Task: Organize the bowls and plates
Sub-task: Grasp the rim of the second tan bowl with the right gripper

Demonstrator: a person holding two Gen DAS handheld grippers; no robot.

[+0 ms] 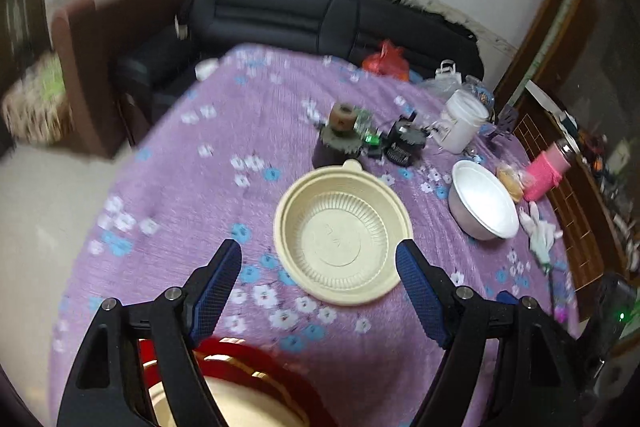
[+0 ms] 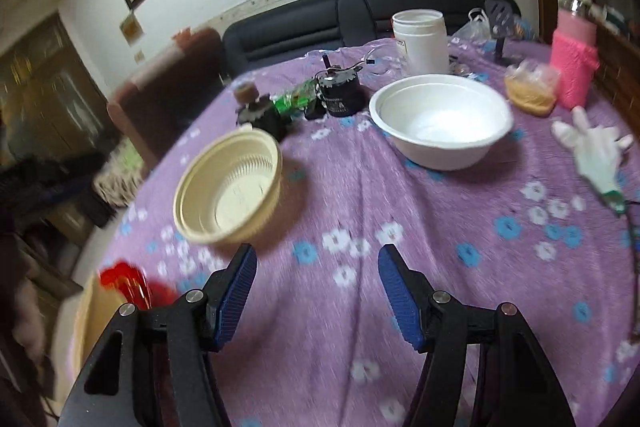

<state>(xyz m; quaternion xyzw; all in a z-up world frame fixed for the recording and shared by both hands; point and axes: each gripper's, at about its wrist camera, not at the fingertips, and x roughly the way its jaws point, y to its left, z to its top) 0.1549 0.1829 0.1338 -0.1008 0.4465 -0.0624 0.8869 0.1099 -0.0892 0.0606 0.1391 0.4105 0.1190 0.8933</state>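
A cream ribbed bowl [image 1: 342, 237] sits on the purple flowered tablecloth [image 1: 192, 163], just beyond my left gripper [image 1: 320, 259], whose jaws stand open and empty. To its right rests a white bowl [image 1: 484, 201]. Under the left gripper lies a red plate [image 1: 256, 359] holding a cream dish [image 1: 240, 403]. In the right wrist view the cream bowl [image 2: 228, 187] is at left, the white bowl [image 2: 440, 121] straight ahead, and the red plate [image 2: 128, 281] at the lower left. My right gripper [image 2: 318, 271] hangs open over bare tablecloth [image 2: 460, 227], holding nothing.
Behind the bowls stand small black gadgets [image 2: 340, 91], a white plastic jar [image 2: 420, 41], a pink wrapped bottle [image 2: 574, 63], a bag of food [image 2: 530, 89] and a white glove [image 2: 596, 155]. A dark sofa [image 1: 312, 15] runs behind the table. The table edge falls off at left.
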